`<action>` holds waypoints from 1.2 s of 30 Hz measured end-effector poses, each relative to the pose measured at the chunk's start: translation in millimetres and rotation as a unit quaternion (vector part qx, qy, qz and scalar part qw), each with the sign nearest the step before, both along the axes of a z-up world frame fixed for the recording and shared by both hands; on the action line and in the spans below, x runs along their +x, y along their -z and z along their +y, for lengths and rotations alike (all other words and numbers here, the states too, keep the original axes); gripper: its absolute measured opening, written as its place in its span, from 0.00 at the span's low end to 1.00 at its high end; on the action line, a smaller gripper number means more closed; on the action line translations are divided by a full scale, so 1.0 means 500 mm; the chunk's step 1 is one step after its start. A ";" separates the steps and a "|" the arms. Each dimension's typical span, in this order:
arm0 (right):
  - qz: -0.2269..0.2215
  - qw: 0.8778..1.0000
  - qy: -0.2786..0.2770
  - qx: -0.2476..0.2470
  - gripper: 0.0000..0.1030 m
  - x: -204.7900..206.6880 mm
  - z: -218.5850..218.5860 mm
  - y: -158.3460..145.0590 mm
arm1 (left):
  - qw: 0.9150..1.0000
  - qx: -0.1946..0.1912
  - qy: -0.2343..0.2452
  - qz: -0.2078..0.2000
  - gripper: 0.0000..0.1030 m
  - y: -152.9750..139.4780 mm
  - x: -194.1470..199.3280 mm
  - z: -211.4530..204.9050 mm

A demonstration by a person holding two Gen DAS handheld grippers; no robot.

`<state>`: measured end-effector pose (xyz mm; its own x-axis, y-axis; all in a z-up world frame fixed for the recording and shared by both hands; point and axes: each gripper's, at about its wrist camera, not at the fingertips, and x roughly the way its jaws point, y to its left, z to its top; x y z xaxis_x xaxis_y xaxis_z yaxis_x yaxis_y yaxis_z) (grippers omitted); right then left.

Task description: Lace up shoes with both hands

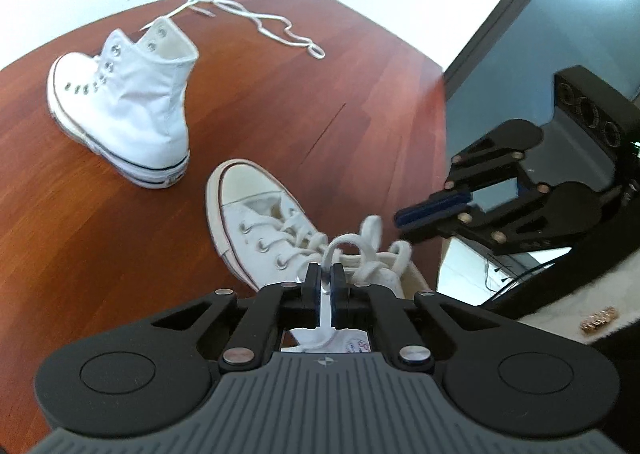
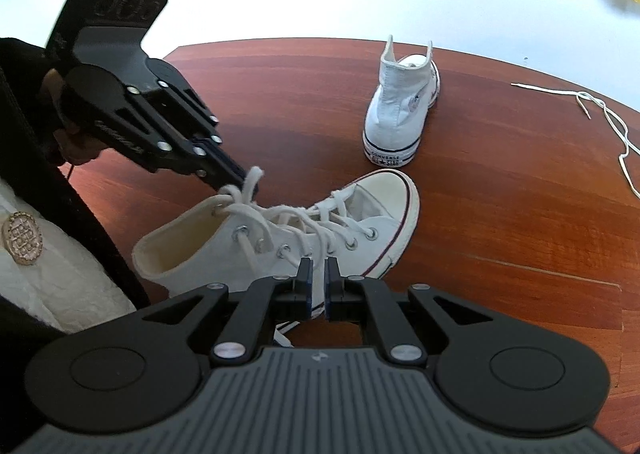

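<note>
Laced white shoe [image 1: 264, 230] lies at the counter's [image 1: 280, 114] near edge in the left wrist view, where the left gripper [image 1: 326, 278] pinches its lace loop [image 1: 340, 244]. From the right wrist, the right gripper [image 2: 316, 286] stands slightly apart, empty, over that shoe; the unlaced shoe [image 2: 400, 110] stands farther back.

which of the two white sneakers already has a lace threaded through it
The nearer sneaker, right by the left gripper, has a lace crisscrossing its eyelets. The farther sneaker shows bare eyelets.

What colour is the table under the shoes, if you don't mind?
Reddish-brown wood table, clearest in the right wrist view.
</note>
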<state>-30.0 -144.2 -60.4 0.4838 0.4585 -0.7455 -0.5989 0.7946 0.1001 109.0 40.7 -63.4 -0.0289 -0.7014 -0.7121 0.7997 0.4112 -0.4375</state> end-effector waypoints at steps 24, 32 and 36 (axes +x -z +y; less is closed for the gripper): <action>0.001 0.999 -0.026 0.033 0.18 0.016 0.023 0.001 | 0.998 -0.043 0.003 0.048 0.17 -0.008 0.007 0.021; 0.017 0.998 -0.037 0.049 0.17 0.031 0.025 0.016 | 0.992 -0.057 0.026 0.107 0.17 0.028 0.044 0.023; 0.022 0.997 -0.044 0.055 0.12 0.036 0.026 0.017 | 0.988 -0.066 0.036 0.136 0.15 0.044 0.059 0.019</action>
<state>-11.9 -131.4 -69.1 0.4051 0.5784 -0.7080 -0.6592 0.7214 0.2122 138.6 50.1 -85.3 -0.2599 -0.7763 -0.5742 0.6700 0.2832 -0.6862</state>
